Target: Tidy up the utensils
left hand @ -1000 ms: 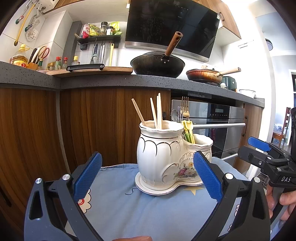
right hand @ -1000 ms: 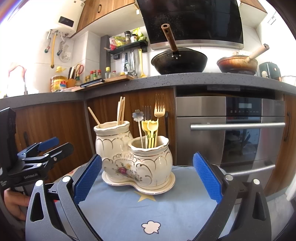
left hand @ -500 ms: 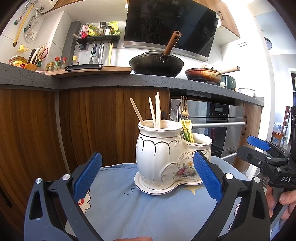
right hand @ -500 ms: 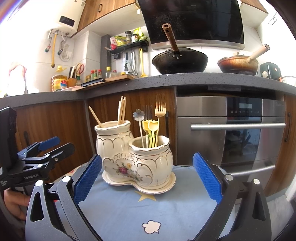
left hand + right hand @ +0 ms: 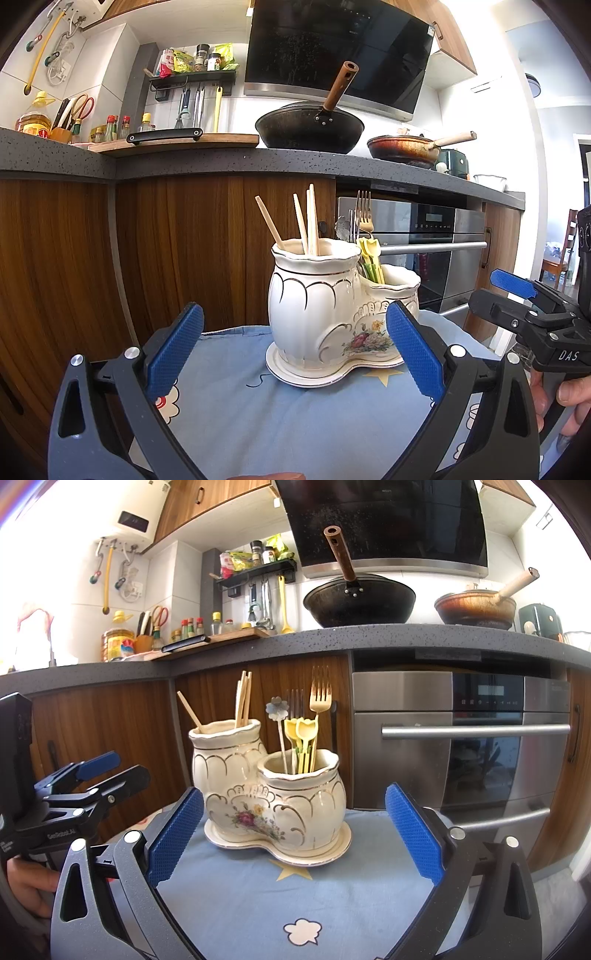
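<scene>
Both grippers spread wide, nothing held. Left gripper (image 5: 295, 352) and right gripper (image 5: 294, 834) hover over the blue cloth (image 5: 240, 893) on the tabletop, near side of the ceramic utensil holder (image 5: 273, 801). Holder sits centre on the cloth. Taller pot has the chopsticks (image 5: 242, 701); shorter pot has the gold fork (image 5: 320, 701), yellow spoons (image 5: 301, 731) and a flower-topped pick (image 5: 276, 709).

A two-compartment holder (image 5: 271, 805) is set on a cloth (image 5: 295, 893), with chopsticks (image 5: 242, 701) in the left compartment and forks (image 5: 319, 716) in the right.
</scene>
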{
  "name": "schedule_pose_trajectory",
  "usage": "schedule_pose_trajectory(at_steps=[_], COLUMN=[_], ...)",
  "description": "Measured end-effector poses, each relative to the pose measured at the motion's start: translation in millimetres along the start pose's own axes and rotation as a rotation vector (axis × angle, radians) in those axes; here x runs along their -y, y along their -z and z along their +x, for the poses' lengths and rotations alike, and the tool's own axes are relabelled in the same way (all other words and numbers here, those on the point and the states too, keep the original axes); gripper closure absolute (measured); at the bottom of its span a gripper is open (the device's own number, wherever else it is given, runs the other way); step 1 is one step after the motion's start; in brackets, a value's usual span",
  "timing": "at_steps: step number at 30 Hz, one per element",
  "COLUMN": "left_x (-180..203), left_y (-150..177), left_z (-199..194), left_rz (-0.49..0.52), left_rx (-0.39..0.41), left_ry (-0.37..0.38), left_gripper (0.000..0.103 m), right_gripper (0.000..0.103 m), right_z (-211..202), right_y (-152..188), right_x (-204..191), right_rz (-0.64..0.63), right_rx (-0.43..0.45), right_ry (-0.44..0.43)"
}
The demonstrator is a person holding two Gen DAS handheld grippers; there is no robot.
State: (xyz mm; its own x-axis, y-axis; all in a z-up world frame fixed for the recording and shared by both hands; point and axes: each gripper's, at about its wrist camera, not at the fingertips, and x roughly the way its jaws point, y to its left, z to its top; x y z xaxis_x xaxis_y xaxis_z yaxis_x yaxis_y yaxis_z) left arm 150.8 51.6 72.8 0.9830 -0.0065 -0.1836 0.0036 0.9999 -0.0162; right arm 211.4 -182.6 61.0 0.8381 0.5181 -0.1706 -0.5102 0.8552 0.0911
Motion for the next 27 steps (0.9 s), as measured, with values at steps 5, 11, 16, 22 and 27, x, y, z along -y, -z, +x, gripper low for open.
schedule_pose_trajectory(at_steps=[5, 11, 16, 22, 27], left_x=[-0.3, -0.2, 0.4, 1.5, 1.2], left_y=[0.0, 0.0, -0.3, -1.6, -1.9], left_z=[-0.1, -0.4, -1.0, -3.4, -2.9], left_rz=[0.000, 0.002, 0.002, 0.009, 0.004], left_rx=[0.000, 0.001, 0.004, 0.013, 0.006], left_ry=[0.000, 0.000, -0.001, 0.002, 0.002], left_gripper=[0.005, 0.005, 0.005, 0.005, 0.005], right_gripper=[0.005, 0.005, 0.005, 0.005, 0.005], right_z=[0.1, 0.1, 0.0, 0.1, 0.9], right_y=[0.0, 0.0, -0.2, -0.2, 0.0], right_x=[-0.1, -0.1, 0.0, -0.1, -0.7], right_rz=[-0.001, -0.001, -0.001, -0.002, -0.003], right_rx=[0.000, 0.000, -0.001, 0.000, -0.002], right_ry=[0.000, 0.000, 0.000, -0.002, -0.002])
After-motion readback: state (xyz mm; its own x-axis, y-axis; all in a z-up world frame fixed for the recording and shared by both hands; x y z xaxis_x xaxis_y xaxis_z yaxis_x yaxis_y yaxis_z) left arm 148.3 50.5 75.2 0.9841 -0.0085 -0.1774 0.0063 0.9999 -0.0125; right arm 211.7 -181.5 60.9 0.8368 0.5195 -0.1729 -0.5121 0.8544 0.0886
